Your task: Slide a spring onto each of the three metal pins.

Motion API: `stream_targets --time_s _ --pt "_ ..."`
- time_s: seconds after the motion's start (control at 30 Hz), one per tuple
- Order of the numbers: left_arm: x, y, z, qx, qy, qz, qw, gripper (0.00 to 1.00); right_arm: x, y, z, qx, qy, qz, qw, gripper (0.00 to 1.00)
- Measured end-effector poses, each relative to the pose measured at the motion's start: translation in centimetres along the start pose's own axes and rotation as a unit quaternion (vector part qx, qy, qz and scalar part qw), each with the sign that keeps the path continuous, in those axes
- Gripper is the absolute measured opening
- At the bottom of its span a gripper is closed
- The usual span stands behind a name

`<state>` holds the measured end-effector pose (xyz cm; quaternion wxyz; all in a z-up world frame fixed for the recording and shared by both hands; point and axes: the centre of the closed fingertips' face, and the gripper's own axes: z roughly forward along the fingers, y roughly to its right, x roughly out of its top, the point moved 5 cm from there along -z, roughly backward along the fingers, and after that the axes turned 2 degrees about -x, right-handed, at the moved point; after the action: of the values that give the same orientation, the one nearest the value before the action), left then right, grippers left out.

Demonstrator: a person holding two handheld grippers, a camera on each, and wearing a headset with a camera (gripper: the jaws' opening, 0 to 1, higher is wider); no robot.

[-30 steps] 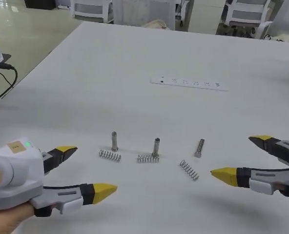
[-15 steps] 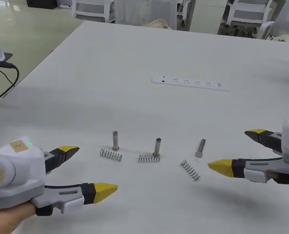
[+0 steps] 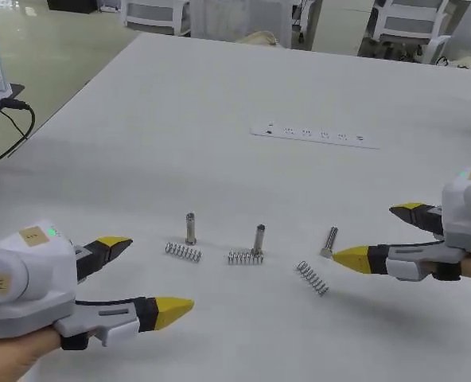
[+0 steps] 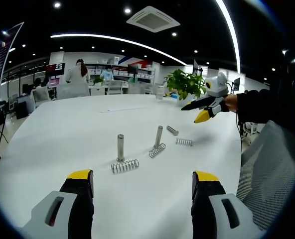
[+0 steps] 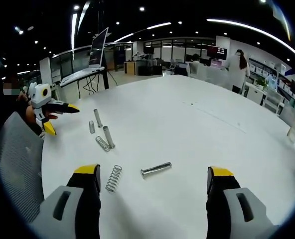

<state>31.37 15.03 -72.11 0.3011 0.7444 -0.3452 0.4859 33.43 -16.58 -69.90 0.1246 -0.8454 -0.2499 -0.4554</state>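
On the white table (image 3: 219, 159), two metal pins stand upright: the left pin (image 3: 190, 228) and the middle pin (image 3: 259, 239). A third pin (image 3: 329, 241) lies on its side, as the right gripper view shows (image 5: 156, 169). One spring (image 3: 182, 252) lies by the left pin, one (image 3: 243, 257) touches the middle pin's base, and one (image 3: 312, 278) lies near the fallen pin. My left gripper (image 3: 144, 274) hovers open at the near left, short of the springs. My right gripper (image 3: 375, 235) is open just right of the fallen pin, holding nothing.
A white power strip (image 3: 313, 135) lies farther back on the table. A black cable (image 3: 13, 111) hangs off the table's left edge. Chairs (image 3: 398, 24) stand beyond the far edge. The left gripper view also shows the right gripper (image 4: 202, 107) past the pins.
My right gripper has moved left, closer to the fallen pin and its spring. The left gripper has barely moved. Pins and springs lie as before.
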Motion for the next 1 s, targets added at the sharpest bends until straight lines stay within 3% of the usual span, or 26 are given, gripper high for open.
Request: stream_targets --time_s 0.57,1.0 --pt "-0.2 -0.1 0.1 -0.003 -0.002 0.000 1.0000 0.76 0.3 0.5 1.5 -0.006 -0.024 0.013 0.9996 0.79" --pt "-0.2 -0.1 0.1 -0.005 -0.003 0.001 1.0000 0.74 0.3 1.1 2.4 -0.022 -0.041 0.032 0.9984 0.65"
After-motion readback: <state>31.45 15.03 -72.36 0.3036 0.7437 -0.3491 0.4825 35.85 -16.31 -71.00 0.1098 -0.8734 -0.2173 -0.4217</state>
